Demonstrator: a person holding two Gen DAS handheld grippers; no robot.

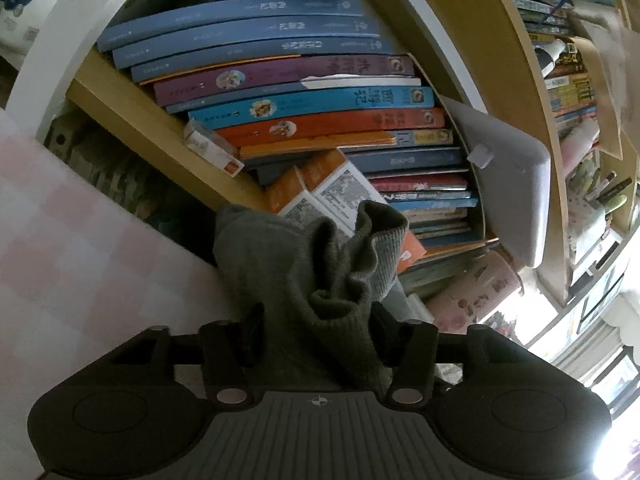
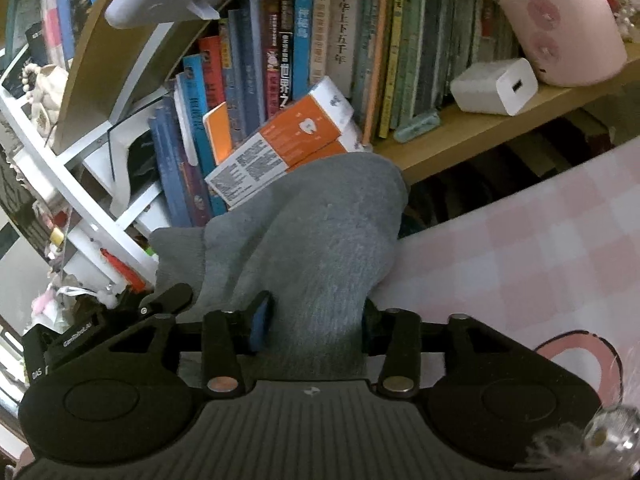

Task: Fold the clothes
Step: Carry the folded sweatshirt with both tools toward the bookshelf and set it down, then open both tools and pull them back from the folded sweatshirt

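Both grippers are pinching a grey knit garment [image 1: 316,276] before a bookshelf [image 2: 480,136]: the left gripper [image 1: 316,322] is bunching its ribbed edge, while the right gripper [image 2: 316,316] is clamping smooth fabric, with a white charger [image 2: 494,88] visible only there.

Bunched grey garment [image 1: 320,280] hides both hand-held grippers' fingertips; the pink checked surface [image 2: 520,248] runs off frame.

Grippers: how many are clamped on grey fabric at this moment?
2. The left gripper pinches bunched grey knit fabric; the right gripper pinches grey fabric too. Whether it is one garment cannot be told.
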